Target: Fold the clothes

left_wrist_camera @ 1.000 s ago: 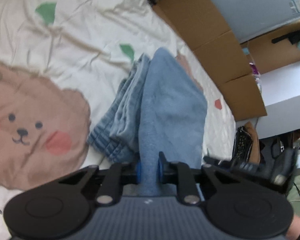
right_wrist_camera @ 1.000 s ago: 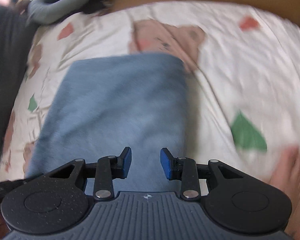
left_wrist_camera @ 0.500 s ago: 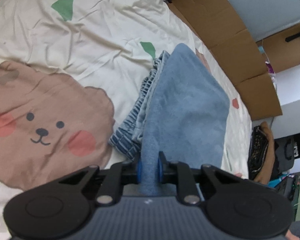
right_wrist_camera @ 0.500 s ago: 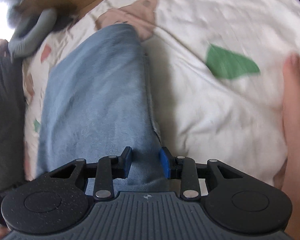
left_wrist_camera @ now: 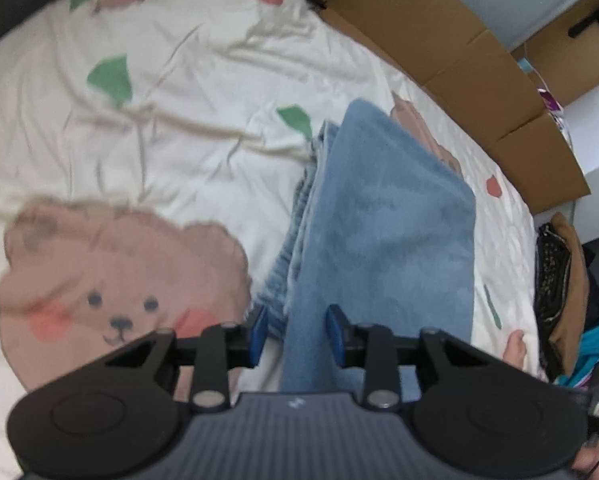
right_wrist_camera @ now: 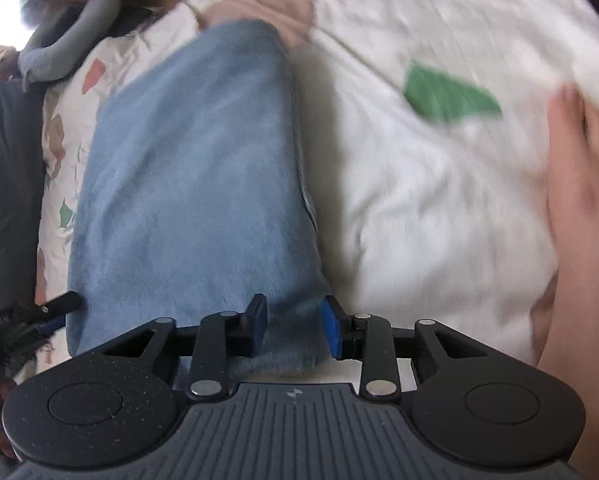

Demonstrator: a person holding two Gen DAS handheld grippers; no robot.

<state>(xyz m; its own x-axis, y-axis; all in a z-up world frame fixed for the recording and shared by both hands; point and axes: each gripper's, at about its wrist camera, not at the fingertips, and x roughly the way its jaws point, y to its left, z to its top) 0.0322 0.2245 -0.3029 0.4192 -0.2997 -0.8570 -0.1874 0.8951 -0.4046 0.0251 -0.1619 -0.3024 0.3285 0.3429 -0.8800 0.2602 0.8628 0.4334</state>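
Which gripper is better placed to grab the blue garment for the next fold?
Right, probably. The right gripper straddles the blue garment's corner, jaws just closing. The left gripper just opened, pads off the cloth.

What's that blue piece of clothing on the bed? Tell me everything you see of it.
The blue garment looks like soft denim, folded lengthwise into a long strip with a gathered, ribbed edge showing along one side. It lies flat on the cream bedsheet, partly over a printed bear. Its near end runs between both grippers. The left gripper has just been opening, with gaps beside the cloth; the right gripper has been closing around it.
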